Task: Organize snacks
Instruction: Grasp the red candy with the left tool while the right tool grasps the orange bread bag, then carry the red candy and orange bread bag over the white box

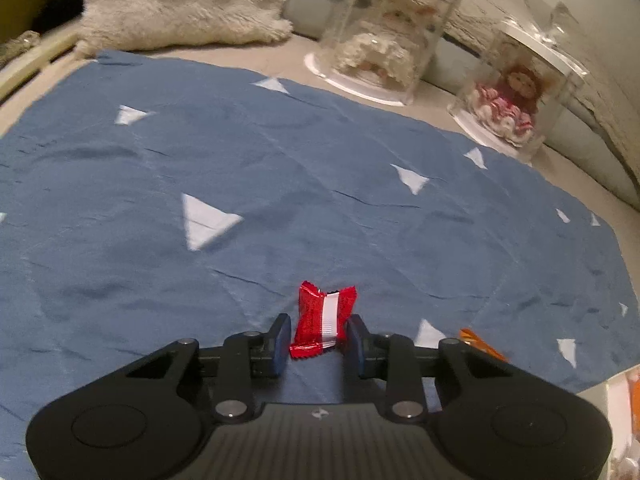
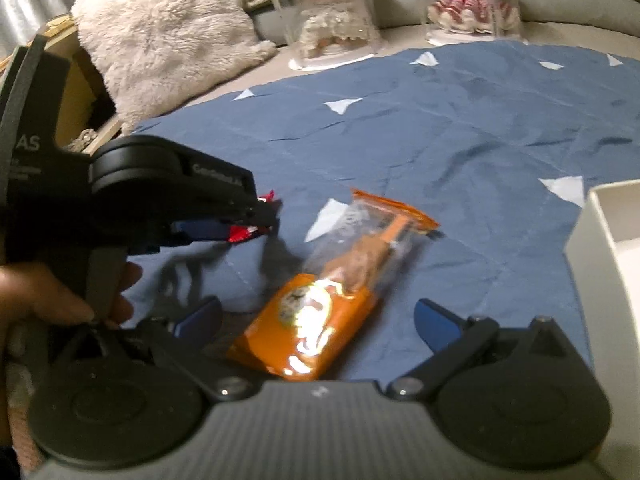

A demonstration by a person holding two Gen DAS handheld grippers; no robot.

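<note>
Left gripper pinches the red candy; right gripper hangs wide open over the orange snack pack, near the white box.

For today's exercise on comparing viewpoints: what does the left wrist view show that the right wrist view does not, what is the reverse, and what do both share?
Only the left wrist view shows the red candy wrapper in full, with its white stripe, between the left tool's fingers.

Only the right wrist view shows the open right tool, the whole orange snack packet, a white box and a hand.

Both share the blue cloth, two cased dolls and the fluffy pillow.
</note>
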